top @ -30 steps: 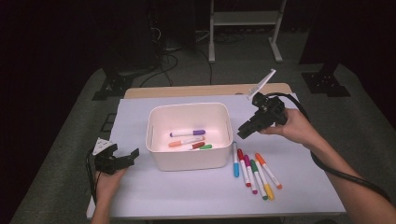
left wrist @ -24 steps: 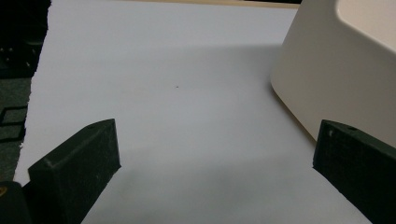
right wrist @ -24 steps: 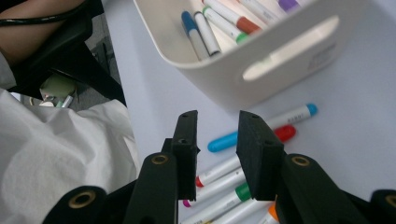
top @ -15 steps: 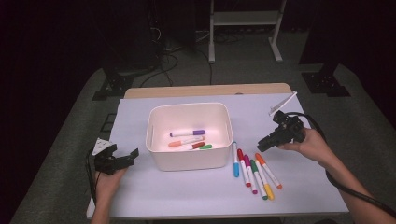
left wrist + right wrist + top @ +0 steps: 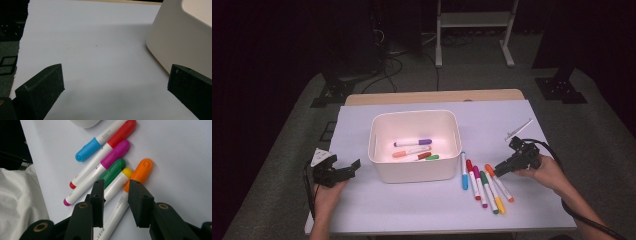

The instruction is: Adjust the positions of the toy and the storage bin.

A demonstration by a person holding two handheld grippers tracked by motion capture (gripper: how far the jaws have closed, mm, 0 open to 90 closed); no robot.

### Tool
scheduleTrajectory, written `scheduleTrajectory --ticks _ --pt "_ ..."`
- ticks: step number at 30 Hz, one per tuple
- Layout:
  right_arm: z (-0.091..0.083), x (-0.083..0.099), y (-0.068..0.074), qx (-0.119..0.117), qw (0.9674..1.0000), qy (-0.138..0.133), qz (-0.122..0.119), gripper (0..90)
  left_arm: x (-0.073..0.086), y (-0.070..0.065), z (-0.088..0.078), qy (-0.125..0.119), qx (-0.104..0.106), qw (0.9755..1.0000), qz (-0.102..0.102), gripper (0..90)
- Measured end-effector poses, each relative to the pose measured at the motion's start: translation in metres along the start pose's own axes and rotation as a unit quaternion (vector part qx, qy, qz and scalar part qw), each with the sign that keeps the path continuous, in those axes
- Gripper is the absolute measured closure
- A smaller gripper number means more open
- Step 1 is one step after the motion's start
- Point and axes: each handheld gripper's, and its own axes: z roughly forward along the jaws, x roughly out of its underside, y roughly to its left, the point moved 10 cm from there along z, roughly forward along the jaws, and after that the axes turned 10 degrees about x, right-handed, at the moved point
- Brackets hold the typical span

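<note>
A white bin (image 5: 414, 114) stands mid-table with a purple marker (image 5: 413, 143), an orange one (image 5: 411, 151) and a red one (image 5: 424, 156) inside. Right of it lie several markers, among them blue (image 5: 464, 171), red (image 5: 472, 176) and orange (image 5: 498, 182). My right gripper (image 5: 498, 171) hangs low over their right side. Its jaws have just been opening; in the right gripper view (image 5: 116, 195) they straddle the yellow-capped marker (image 5: 127, 172) beside the orange cap (image 5: 142, 170), pads not pressing. My left gripper (image 5: 347, 170) rests open left of the bin (image 5: 180, 37), nothing between its jaws (image 5: 115, 82).
A pale sheet (image 5: 362, 210) covers the wooden table, whose back edge (image 5: 432, 96) shows behind the bin. A white stand (image 5: 472, 20) is on the floor beyond. White cloth (image 5: 20, 195) lies off the table's edge beside the markers.
The right gripper has come down and away from the bin's right rim to just above the markers on the table. The left gripper has stayed where it was.
</note>
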Motion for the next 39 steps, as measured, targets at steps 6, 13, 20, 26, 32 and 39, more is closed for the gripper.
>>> scheduleTrajectory --ticks 6,13,20,26,32,39 --pt "0.01 0.007 -0.003 0.016 0.9999 -0.001 -0.003 62.9 0.0 0.0 0.0 0.0 0.0 1.0 0.0 0.0" --pt "0.018 0.013 -0.007 0.043 0.999 0.012 -0.009 64.1 -0.001 0.001 -0.001 -0.003 -0.002 1.0 0.0 0.0" --pt "0.019 0.017 -0.017 0.073 0.9972 0.016 -0.004 66.2 -0.001 0.002 -0.001 -0.003 -0.003 1.0 0.0 0.0" --pt "0.017 0.019 -0.021 0.078 0.9969 0.012 0.002 68.0 -0.001 0.001 -0.001 -0.003 -0.002 1.0 -0.001 0.0" --pt "0.015 0.021 -0.026 0.082 0.9965 0.01 0.012 71.8 -0.001 0.001 -0.001 -0.003 -0.002 1.0 0.0 0.0" --pt "0.012 0.02 -0.029 0.111 0.9938 0.001 0.013 75.0 -0.001 0.001 -0.001 -0.002 -0.001 1.0 0.0 0.0"
